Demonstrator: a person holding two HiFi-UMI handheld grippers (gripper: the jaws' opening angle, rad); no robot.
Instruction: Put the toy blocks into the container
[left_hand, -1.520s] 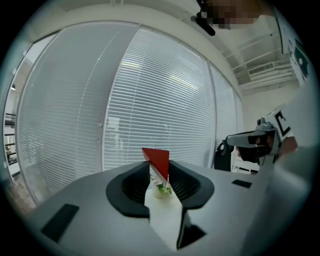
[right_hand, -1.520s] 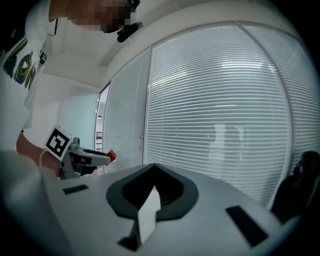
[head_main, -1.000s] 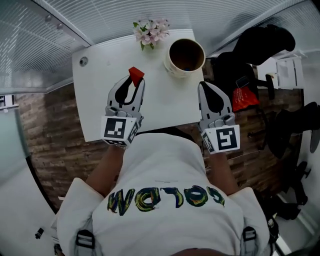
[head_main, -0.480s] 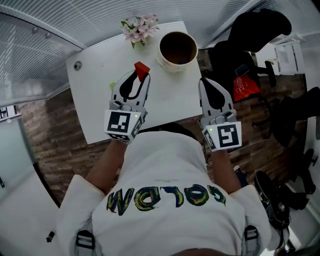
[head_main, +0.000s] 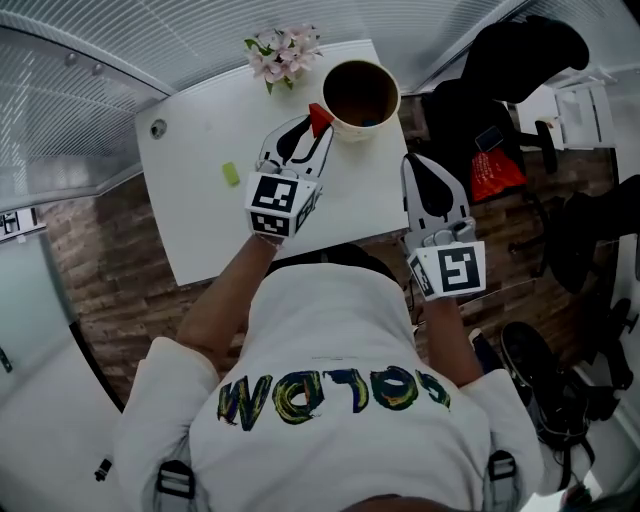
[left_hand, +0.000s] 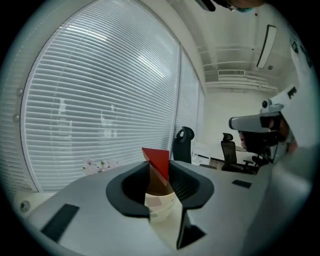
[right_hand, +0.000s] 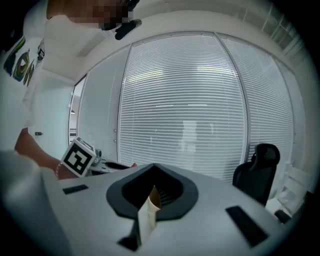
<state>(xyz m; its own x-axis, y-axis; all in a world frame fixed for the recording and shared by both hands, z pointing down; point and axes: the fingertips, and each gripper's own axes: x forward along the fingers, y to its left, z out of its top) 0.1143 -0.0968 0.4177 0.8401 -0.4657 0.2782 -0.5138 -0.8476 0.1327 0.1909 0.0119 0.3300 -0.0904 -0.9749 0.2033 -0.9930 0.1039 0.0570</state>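
The left claw (head_main: 311, 127) is clamped on a red wedge-shaped toy block (head_main: 320, 117). In the left gripper view the block stands btw. the two dark pads w/ its pointed top above them, and both pads press on its sides. This claw reaches forward over the white counter (head_main: 200, 210). In the head view the red block is just at the near-left rim of the round cream container w/ dark brown inside (head_main: 362, 134). Whether the block touches the rim I cannot tell. The block is carried in the air, i.e. it does not lie on the counter.

The right claw (head_main: 416, 164) has its jaws together w/ nothing btw. them; in the right gripper view the two pads meet in one line. This claw is over the counter's near-right edge, nearer to the person than the container and a little to its right, apart from the left claw.

A 2nd task thing, a small light-green toy block (head_main: 231, 173), lies on the counter left of the left claw, apart from it and well apart from the container.

A bunch of pale pink flowers (head_main: 285, 50) is at the far edge of the counter, just left of the container. A round grey cable hole (head_main: 158, 128) is in the far-left corner. In the right gripper view a black office chair (right_hand: 257, 167) stands before the window blinds (right_hand: 185, 100).
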